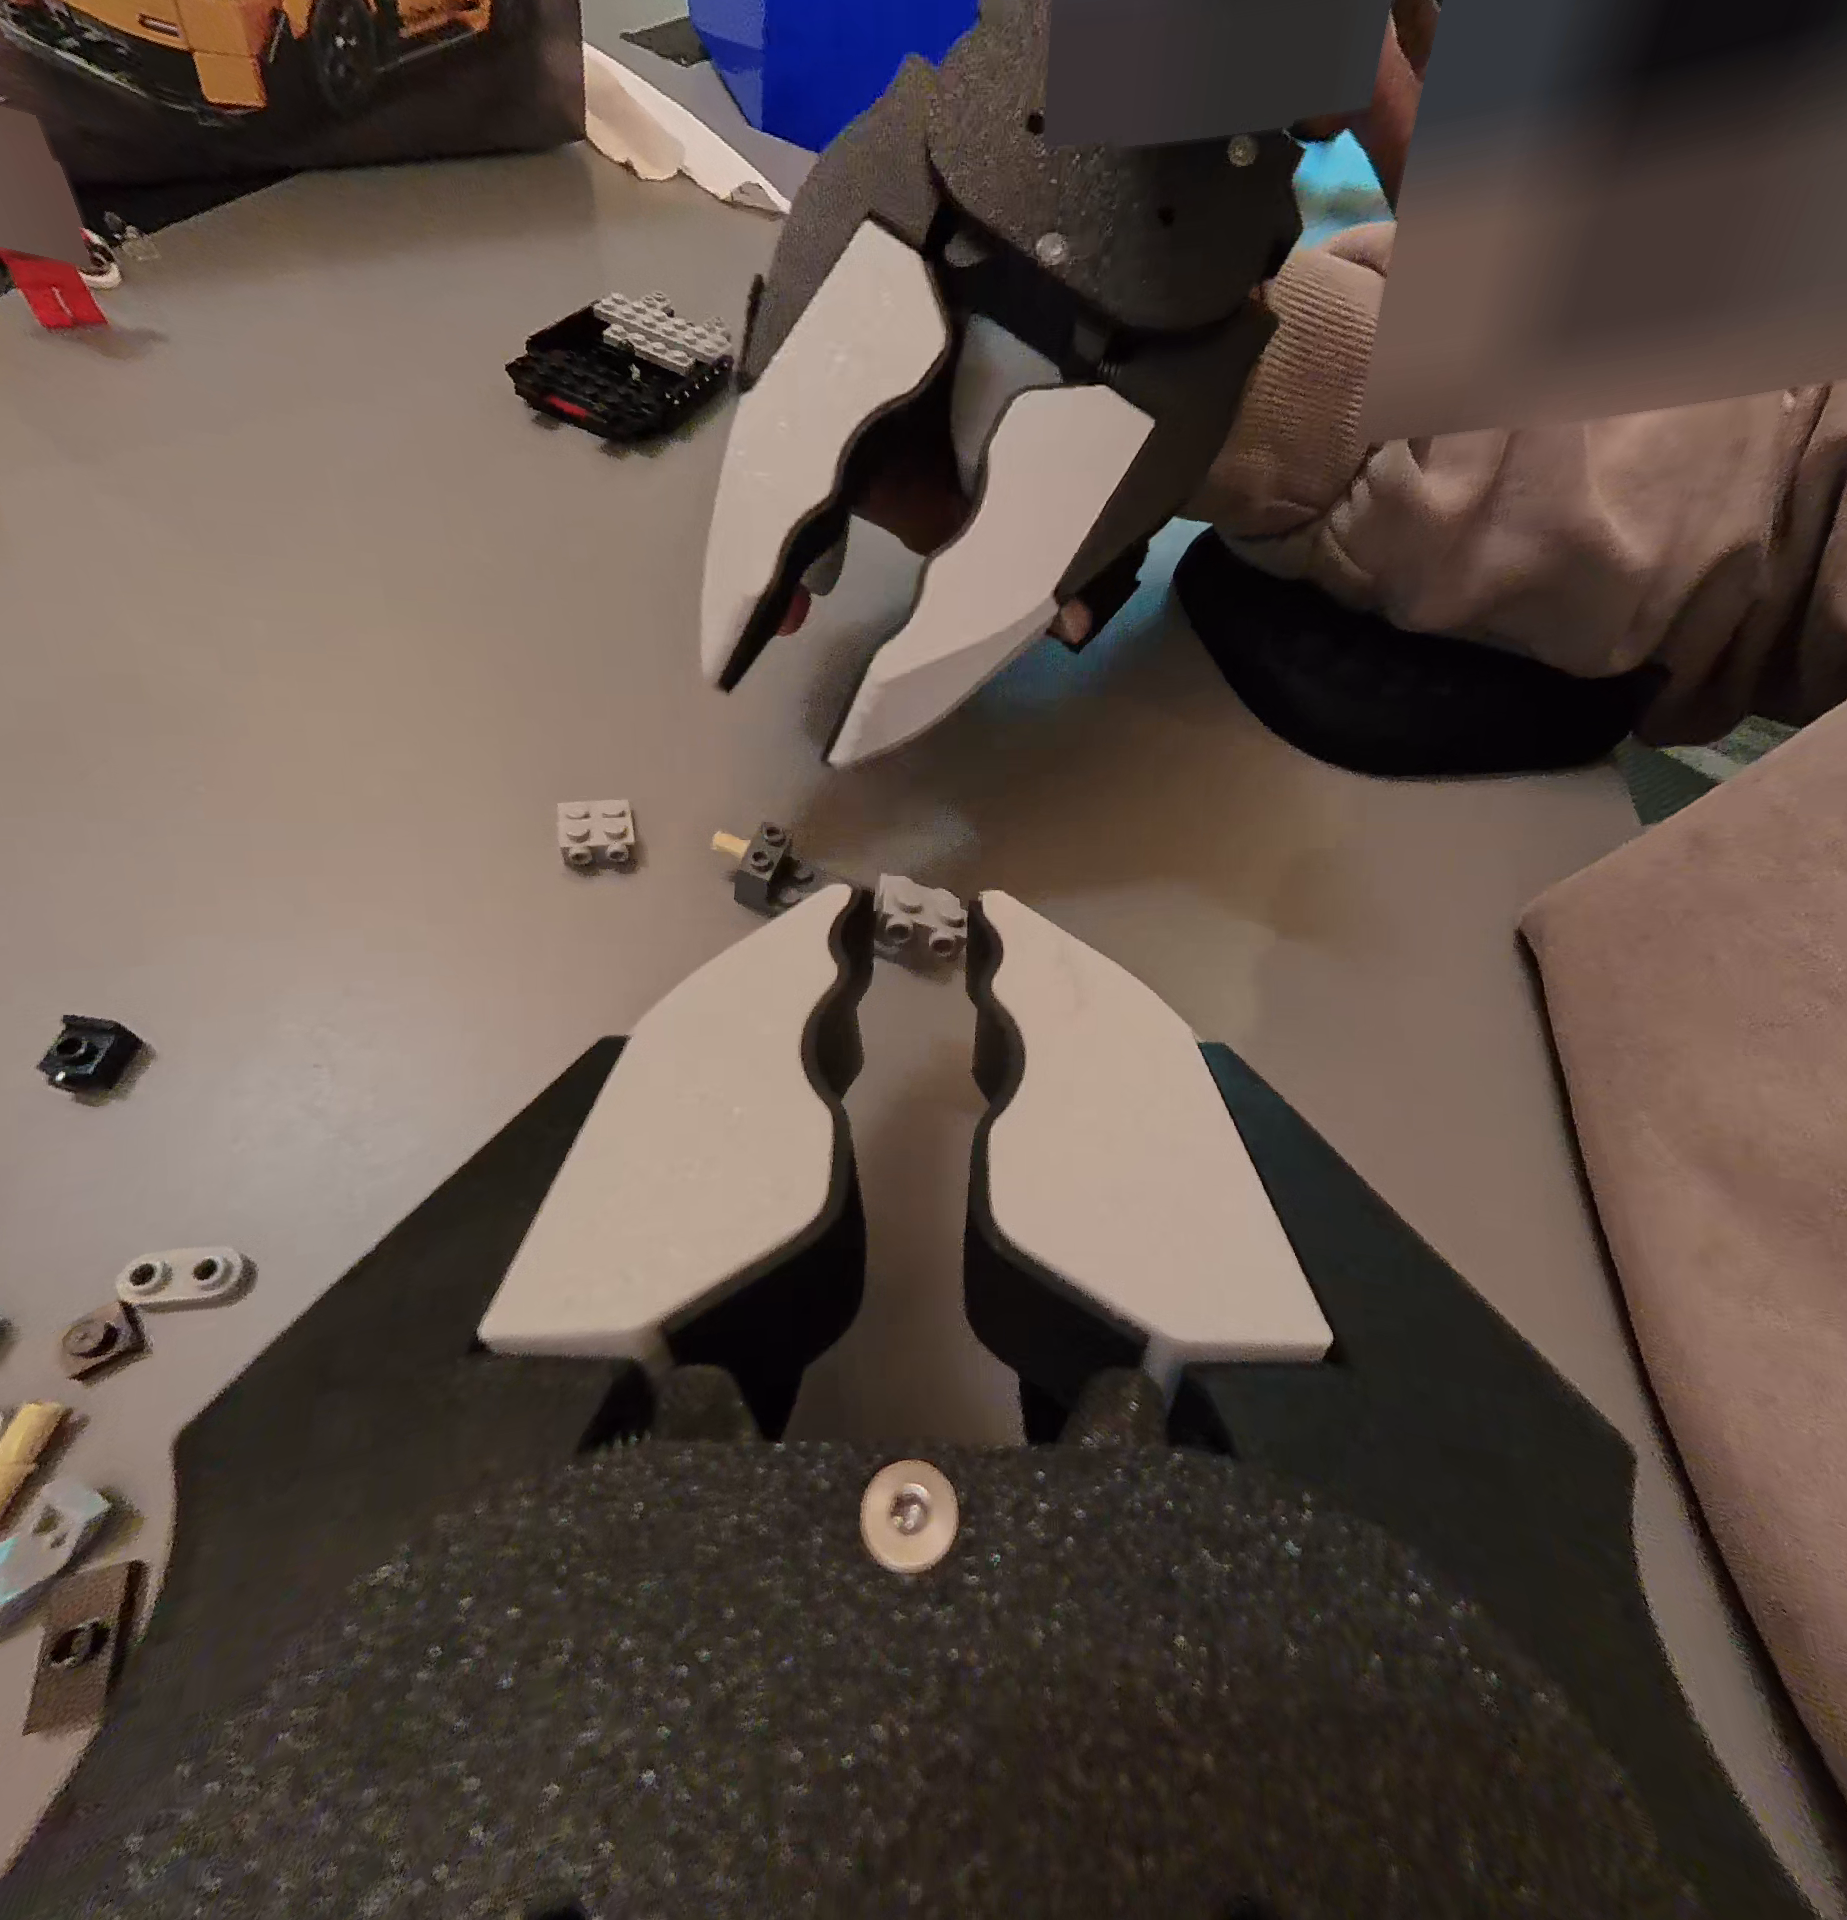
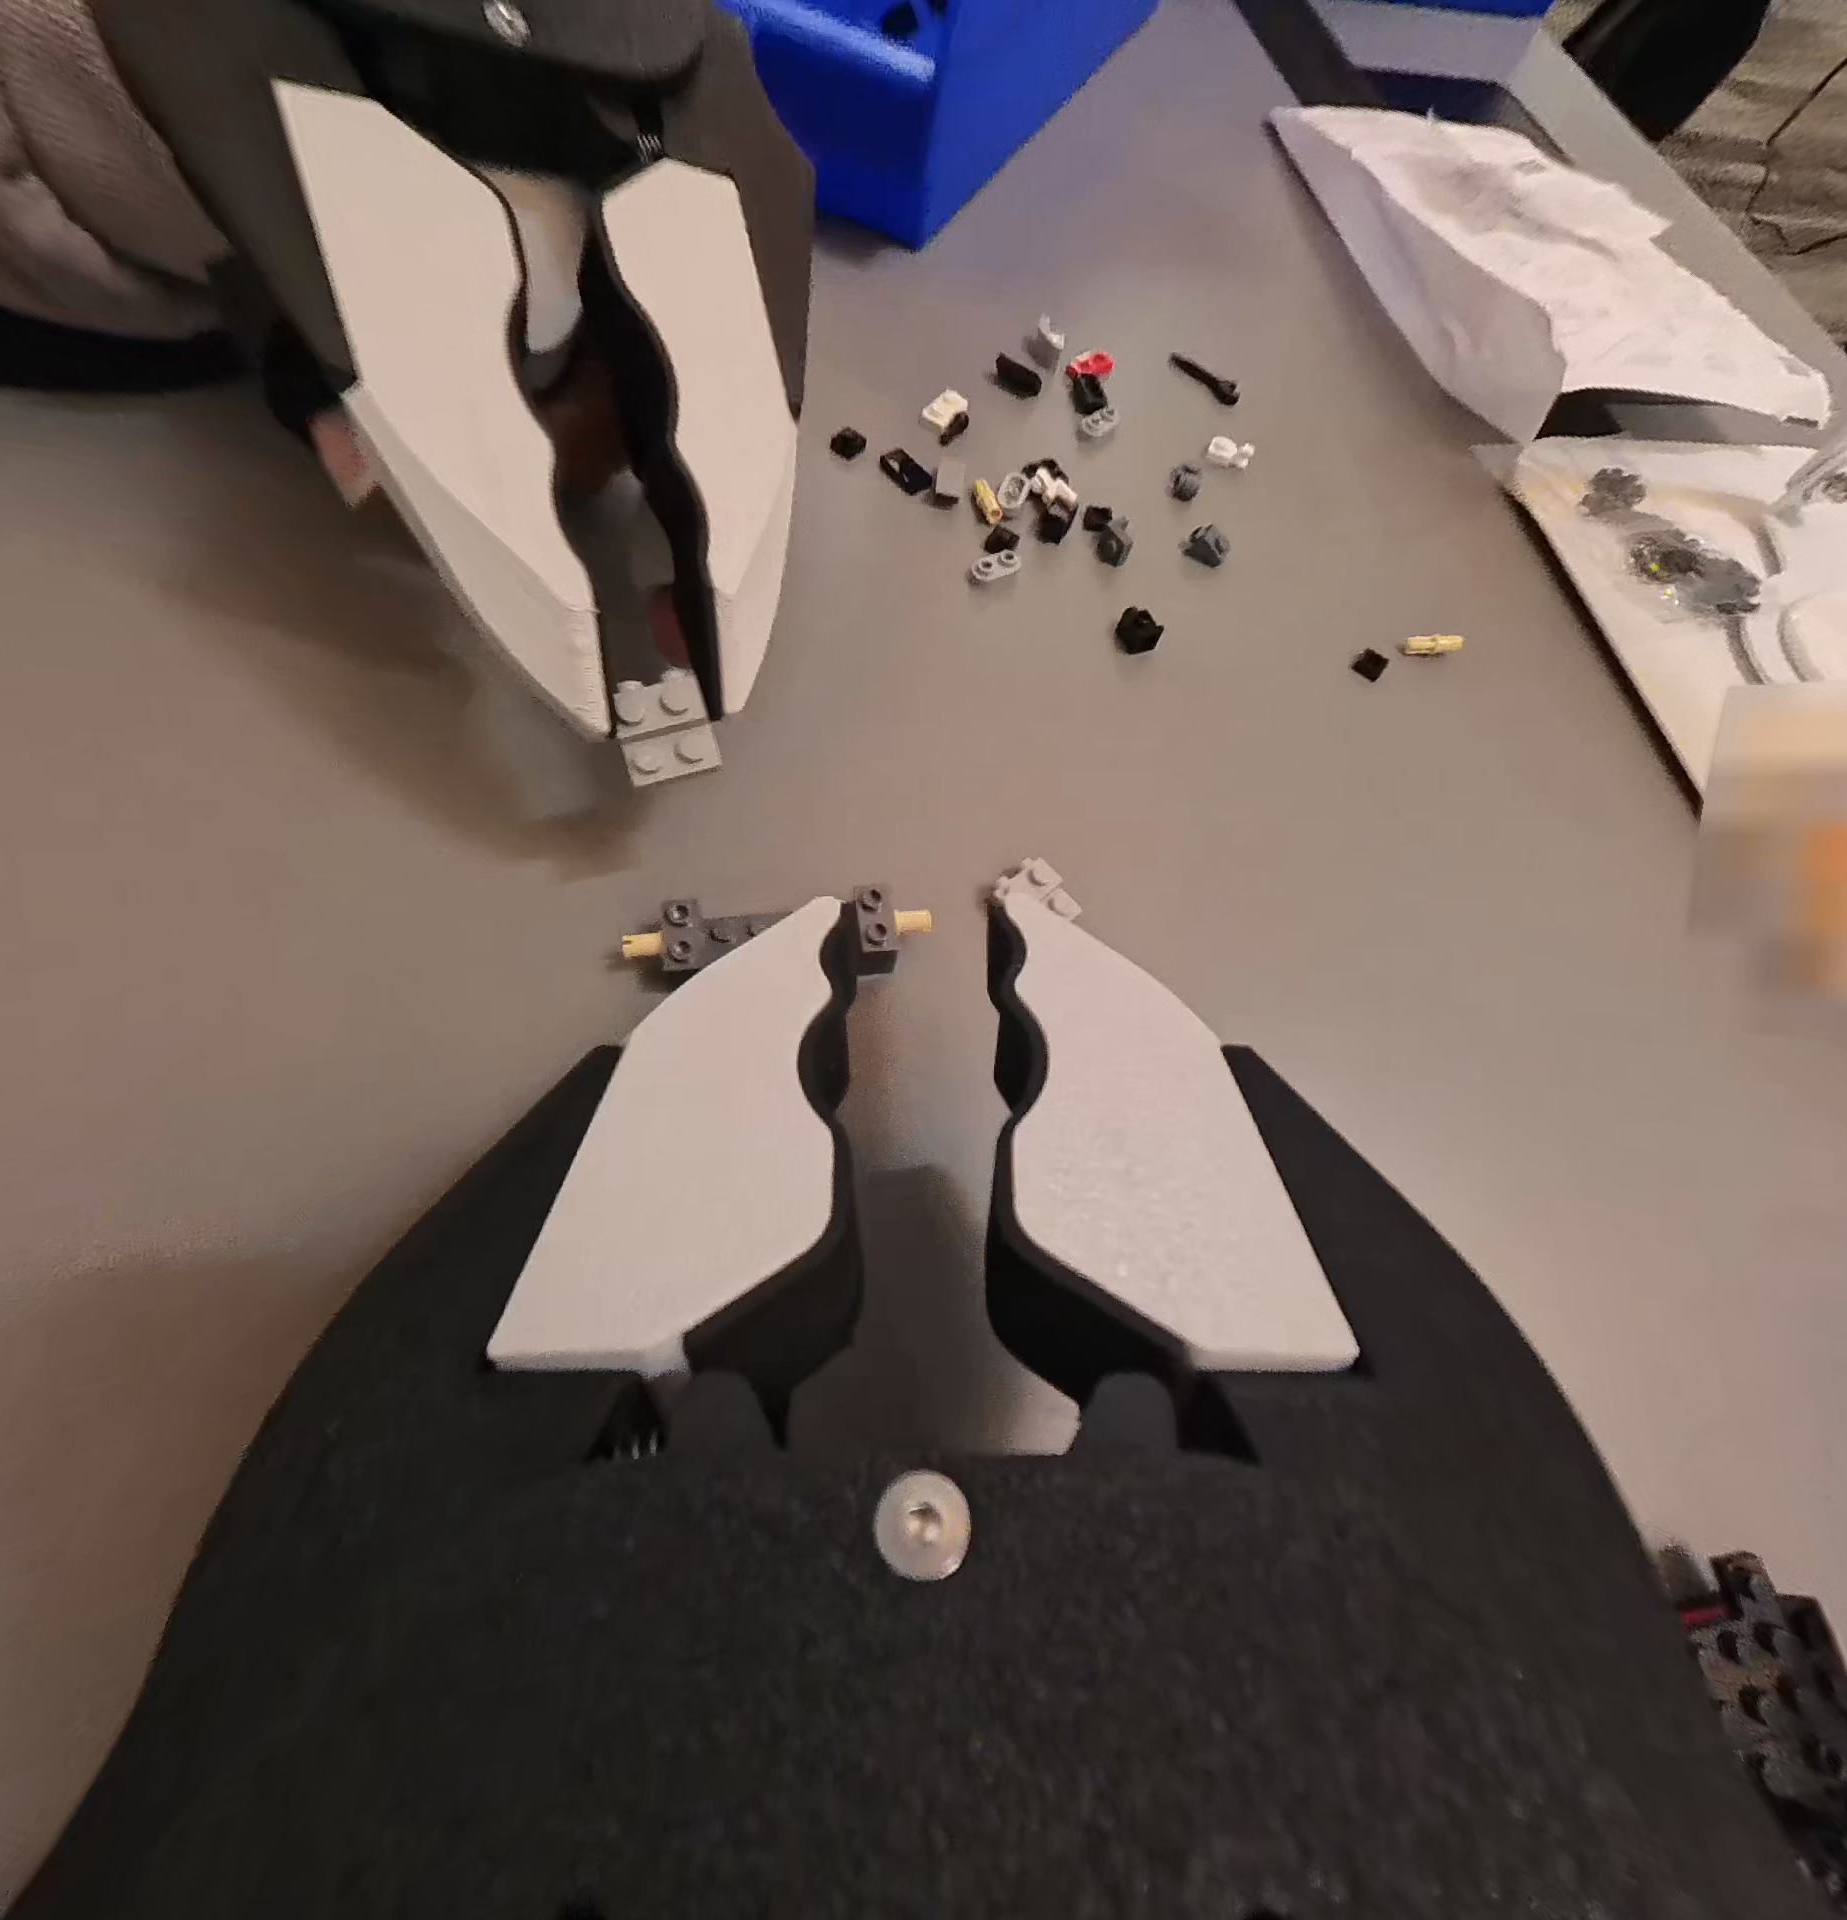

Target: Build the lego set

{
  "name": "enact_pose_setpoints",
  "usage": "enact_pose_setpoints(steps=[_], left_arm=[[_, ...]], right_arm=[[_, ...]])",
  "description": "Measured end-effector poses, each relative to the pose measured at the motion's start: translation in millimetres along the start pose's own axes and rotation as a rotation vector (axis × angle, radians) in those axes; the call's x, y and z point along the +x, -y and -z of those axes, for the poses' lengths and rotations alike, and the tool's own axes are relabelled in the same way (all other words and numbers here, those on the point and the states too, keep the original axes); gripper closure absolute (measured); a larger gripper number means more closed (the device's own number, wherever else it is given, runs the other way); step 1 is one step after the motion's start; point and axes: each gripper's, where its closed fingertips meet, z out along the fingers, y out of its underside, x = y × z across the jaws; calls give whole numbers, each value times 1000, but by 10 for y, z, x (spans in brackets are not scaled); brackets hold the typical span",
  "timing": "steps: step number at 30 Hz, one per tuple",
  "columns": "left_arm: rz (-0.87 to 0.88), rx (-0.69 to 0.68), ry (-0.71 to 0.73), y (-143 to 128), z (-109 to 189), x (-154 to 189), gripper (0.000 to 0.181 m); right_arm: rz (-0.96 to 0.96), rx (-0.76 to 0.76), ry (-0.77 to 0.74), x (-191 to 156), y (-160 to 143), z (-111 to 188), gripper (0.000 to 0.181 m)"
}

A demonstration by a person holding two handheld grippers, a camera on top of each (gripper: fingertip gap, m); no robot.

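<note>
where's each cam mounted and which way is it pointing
Left wrist view: sits on the left gripper, looking forward and down along its jaws at the grey table; a light grey bracket piece sits between the tips. A tan sleeve and the right gripper show opposite.
Right wrist view: sits on the right gripper, aimed over the dark grey axle piece toward loose parts and the blue bin.
Shared: each view sees the other gripper, the bracket piece and the axle piece; they face each other.
</note>
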Motion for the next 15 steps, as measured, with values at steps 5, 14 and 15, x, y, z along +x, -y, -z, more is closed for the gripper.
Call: enact_pose_setpoints(steps=[5,14,15], left_arm=[[19,79,-29,125,1,3,164],[-28,187,-136,322,-34,103,164],[-35,187,-140,326,-42,106,164]], right_arm=[[-11,74,65,-129,108,87,160],[14,149,148,-363,301,73,158],[19,152,151,-375,305,75,160]])
